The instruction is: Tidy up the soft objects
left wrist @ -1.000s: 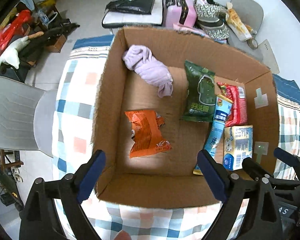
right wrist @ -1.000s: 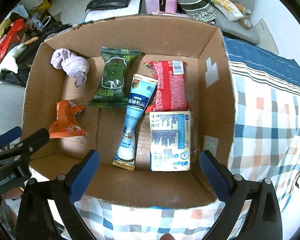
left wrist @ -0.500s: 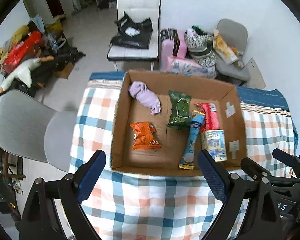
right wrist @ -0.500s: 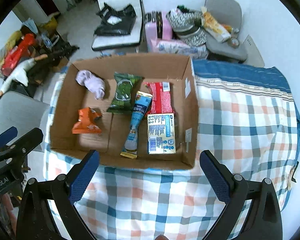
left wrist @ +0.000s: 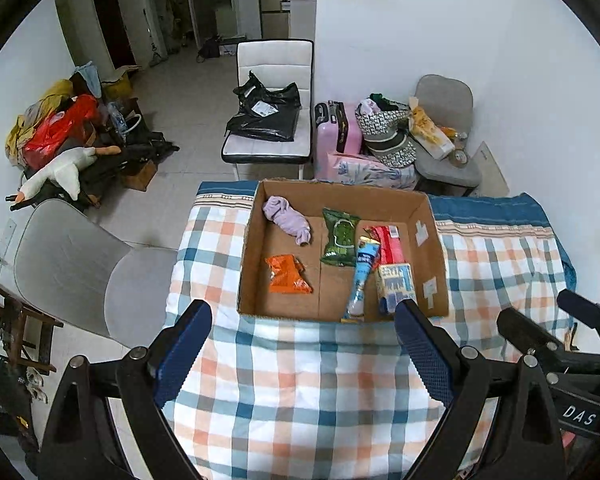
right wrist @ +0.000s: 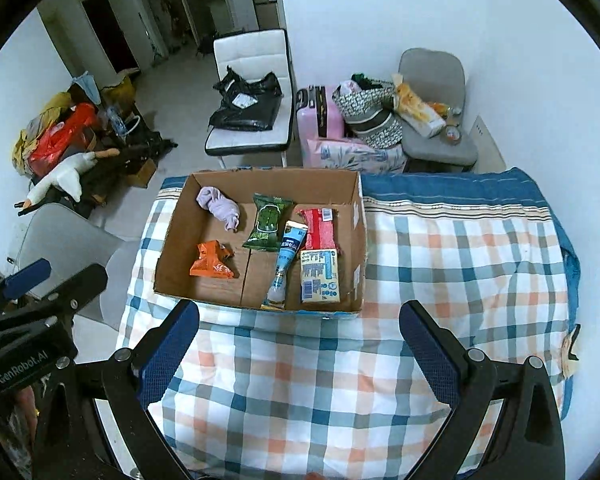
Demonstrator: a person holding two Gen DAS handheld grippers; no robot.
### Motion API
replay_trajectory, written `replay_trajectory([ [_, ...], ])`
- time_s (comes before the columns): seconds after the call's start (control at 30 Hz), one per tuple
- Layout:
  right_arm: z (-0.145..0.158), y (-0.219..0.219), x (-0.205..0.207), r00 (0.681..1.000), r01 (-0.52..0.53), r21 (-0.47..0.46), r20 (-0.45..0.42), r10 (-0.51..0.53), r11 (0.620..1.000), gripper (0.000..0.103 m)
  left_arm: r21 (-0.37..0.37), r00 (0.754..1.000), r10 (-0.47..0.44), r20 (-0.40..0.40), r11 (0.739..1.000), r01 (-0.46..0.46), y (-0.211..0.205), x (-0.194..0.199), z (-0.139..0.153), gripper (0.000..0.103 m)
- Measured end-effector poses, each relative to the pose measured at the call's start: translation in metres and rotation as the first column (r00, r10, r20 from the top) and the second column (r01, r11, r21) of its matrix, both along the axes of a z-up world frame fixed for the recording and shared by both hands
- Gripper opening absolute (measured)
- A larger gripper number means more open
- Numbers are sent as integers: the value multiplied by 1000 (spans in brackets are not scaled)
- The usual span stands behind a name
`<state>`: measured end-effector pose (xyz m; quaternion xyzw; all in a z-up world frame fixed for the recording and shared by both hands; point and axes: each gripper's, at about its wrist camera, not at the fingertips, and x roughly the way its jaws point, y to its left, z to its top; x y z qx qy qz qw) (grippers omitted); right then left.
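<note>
An open cardboard box stands at the far side of a checked tablecloth. Inside lie a lilac cloth, an orange packet, a green packet, a blue tube pouch, a red packet and a blue-and-cream pack. My left gripper and right gripper are both open and empty, held high above the cloth's near side, well back from the box.
A grey chair stands left of the table. Beyond it are a white chair with a black bag, a pink suitcase, a second grey chair with bags and a clutter pile with a plush goose.
Both grippers have pulled up and back from the box, so it looks much smaller and the room shows. The box contents have not moved. Both stay open.
</note>
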<state>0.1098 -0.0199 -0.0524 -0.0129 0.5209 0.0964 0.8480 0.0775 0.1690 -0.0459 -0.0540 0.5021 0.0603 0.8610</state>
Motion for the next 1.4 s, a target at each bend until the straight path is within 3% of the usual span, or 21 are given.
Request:
replay_trajectory([
  [0.47, 48, -14, -35, 996, 22, -15, 92, -21, 1000, 102, 0, 999, 5, 51, 1000, -5, -7, -31, 29, 94],
  [1.4, 62, -32, -41, 993, 44, -44, 112, -39, 998, 102, 16, 998, 10, 61, 1000, -11, -16, -37, 36, 94],
])
